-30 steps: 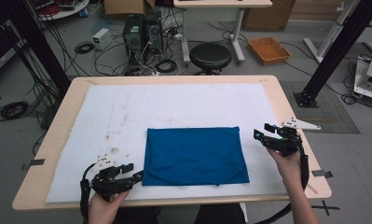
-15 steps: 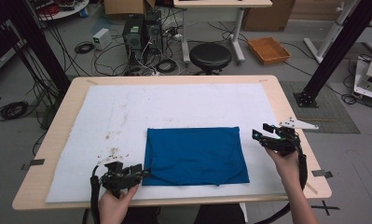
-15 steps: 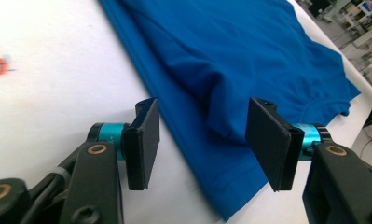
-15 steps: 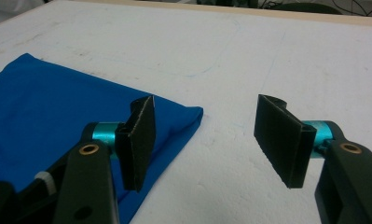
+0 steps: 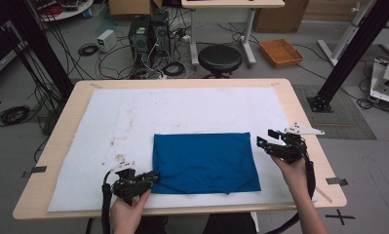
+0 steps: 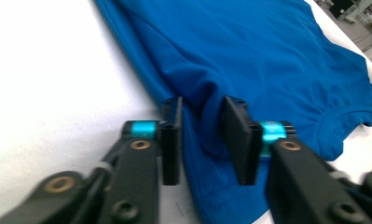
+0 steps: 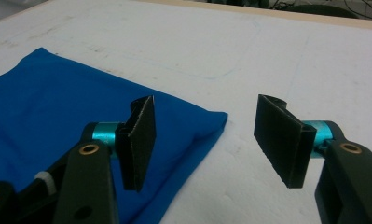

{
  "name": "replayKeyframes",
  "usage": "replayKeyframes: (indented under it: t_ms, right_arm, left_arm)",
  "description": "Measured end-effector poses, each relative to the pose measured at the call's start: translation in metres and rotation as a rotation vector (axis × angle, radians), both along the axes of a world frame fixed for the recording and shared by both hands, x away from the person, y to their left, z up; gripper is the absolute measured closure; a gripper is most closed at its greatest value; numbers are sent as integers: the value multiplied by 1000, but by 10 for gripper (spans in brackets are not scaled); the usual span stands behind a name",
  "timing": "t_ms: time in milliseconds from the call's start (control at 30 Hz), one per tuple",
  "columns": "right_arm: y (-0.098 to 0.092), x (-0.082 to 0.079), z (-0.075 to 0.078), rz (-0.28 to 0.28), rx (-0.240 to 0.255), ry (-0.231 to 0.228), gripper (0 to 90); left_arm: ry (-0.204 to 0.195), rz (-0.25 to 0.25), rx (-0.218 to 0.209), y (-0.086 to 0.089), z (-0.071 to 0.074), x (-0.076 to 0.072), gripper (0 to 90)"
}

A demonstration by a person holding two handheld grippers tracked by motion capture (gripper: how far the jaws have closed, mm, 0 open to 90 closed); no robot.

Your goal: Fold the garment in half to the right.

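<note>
A folded blue shirt [image 5: 205, 163] is lying flat on a white sheet [image 5: 133, 122] covering a wooden table [image 5: 299, 105], near the near edge and slightly right of centre. The left gripper [image 5: 150, 179] has just been closing its jaws and is pinching a raised fold at the shirt's near left corner, while the right gripper [image 5: 265, 142] is hovering with jaws spread wide and nothing between them, just beside the shirt's far right corner. Beyond the table, a black stool [image 5: 220, 57], computer towers [image 5: 145, 31], loose cables [image 5: 92, 48] and an orange tray [image 5: 281, 51] are sitting on the grey floor [image 5: 16, 146].
</note>
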State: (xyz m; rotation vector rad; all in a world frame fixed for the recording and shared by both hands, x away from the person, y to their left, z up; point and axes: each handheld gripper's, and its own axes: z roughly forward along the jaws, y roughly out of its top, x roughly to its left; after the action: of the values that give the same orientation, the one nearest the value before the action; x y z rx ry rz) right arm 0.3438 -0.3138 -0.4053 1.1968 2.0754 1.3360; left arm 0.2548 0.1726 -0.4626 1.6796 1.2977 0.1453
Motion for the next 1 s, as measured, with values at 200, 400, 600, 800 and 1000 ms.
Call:
replayKeyframes:
  t_ms: [200,400,600,800,1000]
  right_arm:
    - [19,-1,1,39,-10,-3,388]
    - [46,3,5,87,-27,-1,390]
    - [73,11,8,121,-17,4,396]
    - [107,26,11,161,0,21,413]
    - [150,45,10,206,8,57,426]
  left_arm:
    - [15,21,5,-2,0,1,827]
    - [0,18,25,-3,1,0,843]
    - [-12,22,28,-4,1,-1,845]
    - [-16,21,29,-4,1,-2,845]
    - [-16,18,26,-2,0,-3,844]
